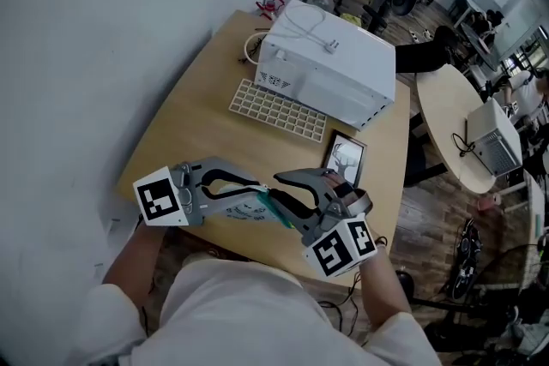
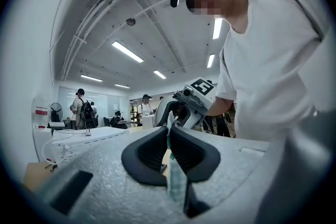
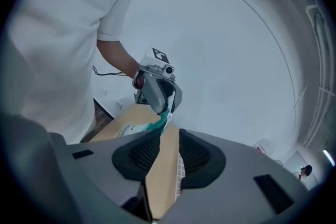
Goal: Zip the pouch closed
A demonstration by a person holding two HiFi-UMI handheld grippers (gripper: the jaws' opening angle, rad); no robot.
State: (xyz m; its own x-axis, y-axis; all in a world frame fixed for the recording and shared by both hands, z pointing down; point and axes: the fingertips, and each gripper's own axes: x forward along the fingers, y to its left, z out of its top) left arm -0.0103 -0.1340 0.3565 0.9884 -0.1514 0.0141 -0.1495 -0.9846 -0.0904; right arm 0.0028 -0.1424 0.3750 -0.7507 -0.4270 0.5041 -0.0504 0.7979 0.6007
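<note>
The pouch point(image 1: 233, 208) is clear with print and a teal zip edge, held up over the near edge of the wooden table point(image 1: 189, 124). My left gripper point(image 1: 259, 188) comes in from the left and is shut on the pouch's end; a thin strip of pouch point(image 2: 176, 181) shows between its pads. My right gripper point(image 1: 276, 184) reaches in from the right. In the right gripper view its jaws point(image 3: 170, 134) stand a little apart with bare table showing through the gap. The teal zip point(image 3: 159, 122) lies just past one pad's tip, below the left gripper point(image 3: 157, 93).
A white box-shaped appliance point(image 1: 330, 64) stands at the table's back, a white keyboard-like grid point(image 1: 279, 110) in front of it. A small framed picture point(image 1: 345, 159) lies close behind the grippers. A round table point(image 1: 455, 111) stands to the right, and people are further back in the room.
</note>
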